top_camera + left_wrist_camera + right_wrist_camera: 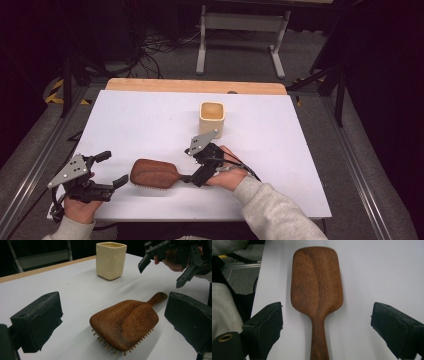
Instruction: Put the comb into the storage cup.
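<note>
A wooden paddle hairbrush [152,173] lies bristles down on the white table top [140,120], near the front, its handle pointing right. My right gripper [194,169] comes in from the right, open, and its jaws straddle the handle without touching it. In the right gripper view the brush [317,285] runs straight ahead between the wide-apart pads [265,327]. My left gripper [114,169] rests open just left of the brush head, holding nothing. The left gripper view shows the brush [125,325] between its jaws and the right gripper [160,275] hovering past the handle.
A cream square cup [212,118] stands upright behind the brush, near the table's middle; the left gripper view has the cup [110,260] at the back. A wooden strip [195,86] lines the far edge. A grey metal stand [240,30] sits on the floor beyond.
</note>
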### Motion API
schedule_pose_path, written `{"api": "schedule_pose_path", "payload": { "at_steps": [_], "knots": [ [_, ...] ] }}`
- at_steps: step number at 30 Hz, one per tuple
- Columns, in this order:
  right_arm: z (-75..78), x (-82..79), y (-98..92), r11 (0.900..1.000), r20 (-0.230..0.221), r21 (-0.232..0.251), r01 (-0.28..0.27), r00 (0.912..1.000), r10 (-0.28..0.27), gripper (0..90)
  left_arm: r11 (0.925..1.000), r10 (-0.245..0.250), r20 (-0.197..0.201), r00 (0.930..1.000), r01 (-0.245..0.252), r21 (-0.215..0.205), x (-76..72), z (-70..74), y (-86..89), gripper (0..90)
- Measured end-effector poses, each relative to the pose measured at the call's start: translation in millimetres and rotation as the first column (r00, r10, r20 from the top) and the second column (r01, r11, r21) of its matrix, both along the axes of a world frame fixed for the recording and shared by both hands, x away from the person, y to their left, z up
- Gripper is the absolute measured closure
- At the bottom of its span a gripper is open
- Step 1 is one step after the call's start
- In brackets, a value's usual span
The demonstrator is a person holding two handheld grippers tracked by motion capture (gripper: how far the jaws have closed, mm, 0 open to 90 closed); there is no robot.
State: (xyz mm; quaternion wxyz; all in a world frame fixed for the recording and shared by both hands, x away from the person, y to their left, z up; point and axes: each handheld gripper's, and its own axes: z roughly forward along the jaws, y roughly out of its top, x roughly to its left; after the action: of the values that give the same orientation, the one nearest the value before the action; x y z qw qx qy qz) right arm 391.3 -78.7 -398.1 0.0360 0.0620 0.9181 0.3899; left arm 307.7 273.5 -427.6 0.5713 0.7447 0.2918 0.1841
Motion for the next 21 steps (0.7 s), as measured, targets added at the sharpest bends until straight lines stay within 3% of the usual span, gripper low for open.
{"api": "schedule_pose_path", "payload": {
  "at_steps": [10, 15, 21],
  "knots": [
    [-14.2, 5.1, 12.8, 0.993, -0.042, -0.12, -0.021, 0.999, 0.016, 16.1, 1.0, 0.001, -0.002, 1.0, -0.001, -0.003, 0.2, -0.1, 0.5, 2.4],
    [-21.0, 6.3, 18.1, 0.983, -0.057, -0.181, -0.02, 0.9983, 0.01, 18.4, 1.0, 0.002, 0.001, 1.0, -0.002, -0.001, 0.3, 0.1, 0.8, 2.4],
    [-27.4, 7.7, 24.2, 0.965, -0.078, -0.258, -0.045, 0.9966, 0.026, 23.0, 1.0, 0.002, 0.0, 1.0, -0.002, 0.0, 0.2, 0.1, 0.6, 2.4]
  ]
}}
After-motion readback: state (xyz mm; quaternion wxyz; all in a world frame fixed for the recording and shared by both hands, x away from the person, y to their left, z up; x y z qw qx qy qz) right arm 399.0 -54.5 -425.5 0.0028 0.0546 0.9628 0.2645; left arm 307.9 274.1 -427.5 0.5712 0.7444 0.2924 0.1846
